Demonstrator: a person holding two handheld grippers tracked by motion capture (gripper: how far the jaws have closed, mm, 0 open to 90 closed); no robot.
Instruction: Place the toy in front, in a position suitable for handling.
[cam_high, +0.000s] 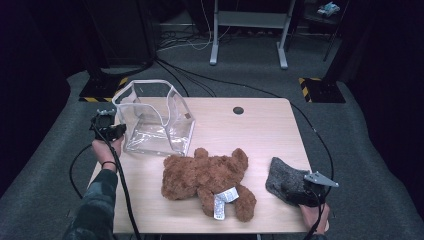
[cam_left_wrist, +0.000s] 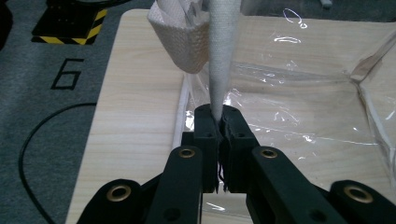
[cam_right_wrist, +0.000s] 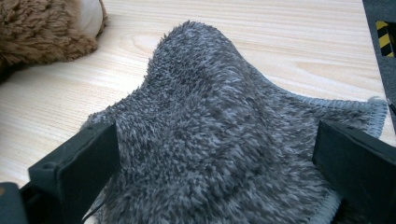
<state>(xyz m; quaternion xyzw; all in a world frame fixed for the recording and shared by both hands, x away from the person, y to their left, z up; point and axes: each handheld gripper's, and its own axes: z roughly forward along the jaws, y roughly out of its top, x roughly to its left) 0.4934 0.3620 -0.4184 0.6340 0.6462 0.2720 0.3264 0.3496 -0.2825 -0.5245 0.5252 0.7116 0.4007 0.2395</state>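
Left gripper (cam_left_wrist: 219, 122): we see its two black jaws pressed nearly together in the left gripper view, clamped on the white woven edge band (cam_left_wrist: 223, 60) of the clear bag (cam_left_wrist: 299, 112). The band rises upright from between the jaw tips; a second fold of the same webbing hangs just beside it, toward the upper left. Behind the jaws lies the bag's transparent wall, creased and glossy, resting on the table (cam_left_wrist: 135, 93).

In the high view, we find this gripper (cam_high: 107, 126) at the table's left edge, held by the person's left hand (cam_high: 107, 150), with its cable trailing down past the sleeve. The clear bag (cam_high: 155, 117) stands open directly to the right of it, near the rear left corner of the table (cam_high: 260, 130).

Right gripper (cam_right_wrist: 215, 154): we see its jaws standing wide apart in the right gripper view, one at each lower corner of the picture. The grey fleece cloth (cam_right_wrist: 219, 130) lies between them, humped in the middle, with a stitched hem along its right side. We cannot tell whether the pads touch the pile; they do not pinch it.

In the high view, this gripper (cam_high: 307, 192) sits at the front right corner, over the near edge of the grey cloth (cam_high: 285, 177).

Between the two grippers, the brown teddy bear (cam_high: 207, 180) lies flat at the table's centre front, a white label at its lower body. It sits just in front of the bag and near the cloth without touching it.
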